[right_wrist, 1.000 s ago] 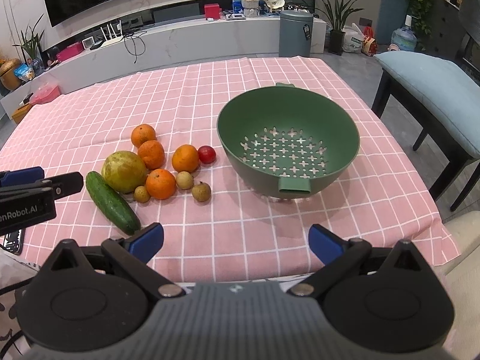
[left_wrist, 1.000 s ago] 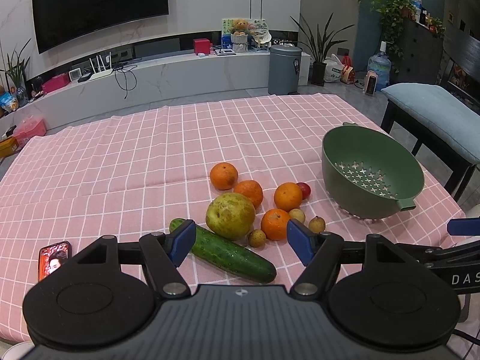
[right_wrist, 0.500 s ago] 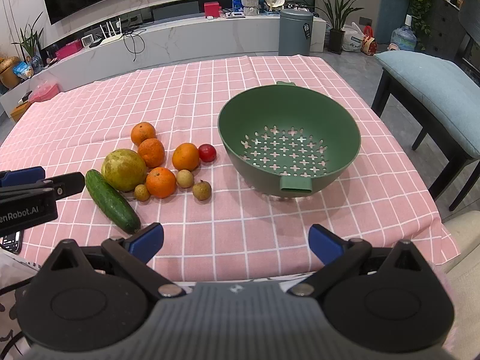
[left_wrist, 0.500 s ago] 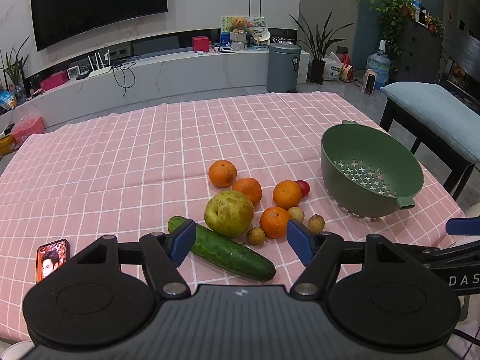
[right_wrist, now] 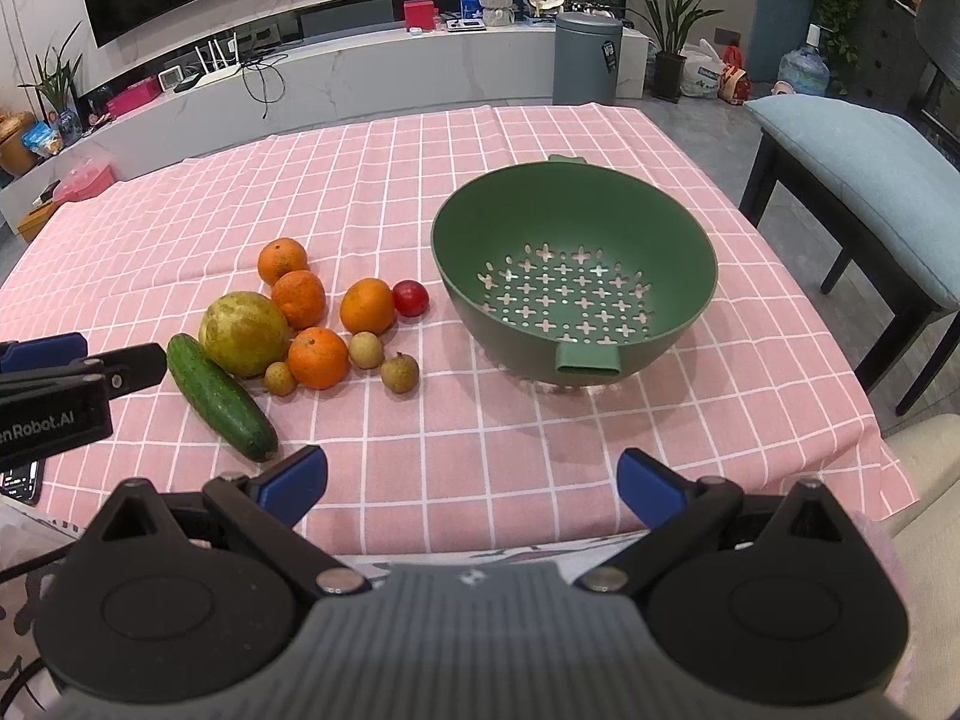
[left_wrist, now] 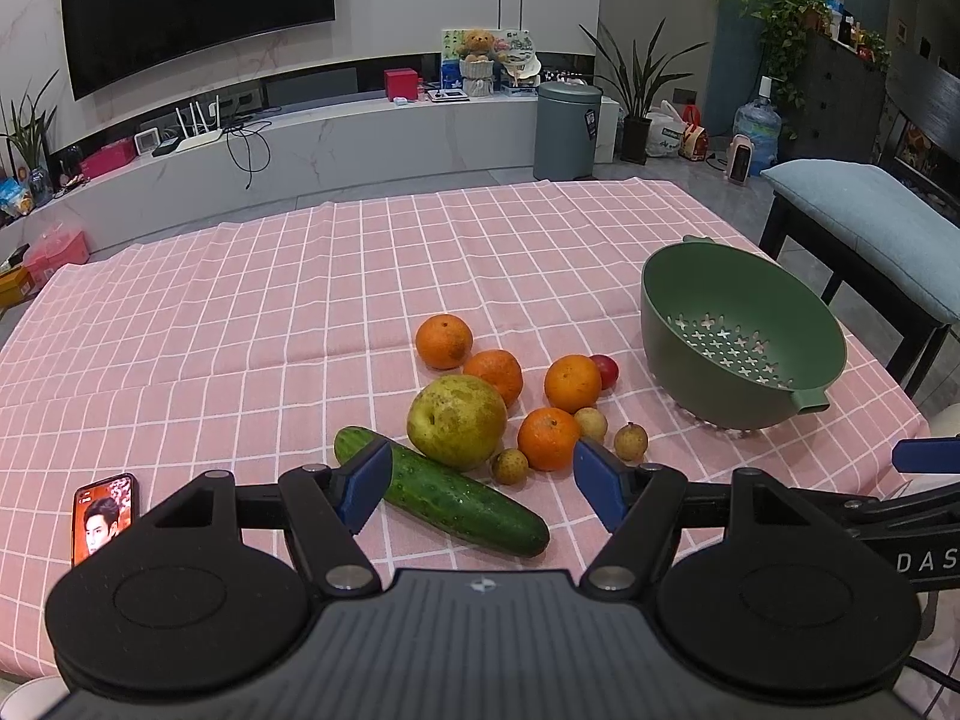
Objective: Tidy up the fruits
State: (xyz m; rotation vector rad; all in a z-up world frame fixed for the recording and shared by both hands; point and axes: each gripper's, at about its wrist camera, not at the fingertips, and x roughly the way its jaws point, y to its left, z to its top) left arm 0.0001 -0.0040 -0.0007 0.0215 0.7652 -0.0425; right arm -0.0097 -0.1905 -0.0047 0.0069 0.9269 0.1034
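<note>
Table (right_wrist: 600, 450) under pink checked cloth carries everything; green colander (right_wrist: 690, 276), centre right of the right view, sits empty beside the fruit, likely meant to receive it. Pear (right_wrist: 243, 333), cucumber (right_wrist: 219, 396) and oranges (right_wrist: 318, 357) cluster left. Each hand-held gripper, left (left_wrist: 480, 483) and right (right_wrist: 471, 480), hangs wide open, empty

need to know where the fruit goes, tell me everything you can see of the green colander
The colander is a deep, round, matte green bowl that looks like plastic. Its floor is pierced with cross-shaped and small round holes, and a small tab handle sticks out at the near rim and another at the far rim. It stands upright and empty on the pink checked cloth, to the right of the fruit and apart from it. The red fruit lies closest. No hand-held gripper touches it.
</note>
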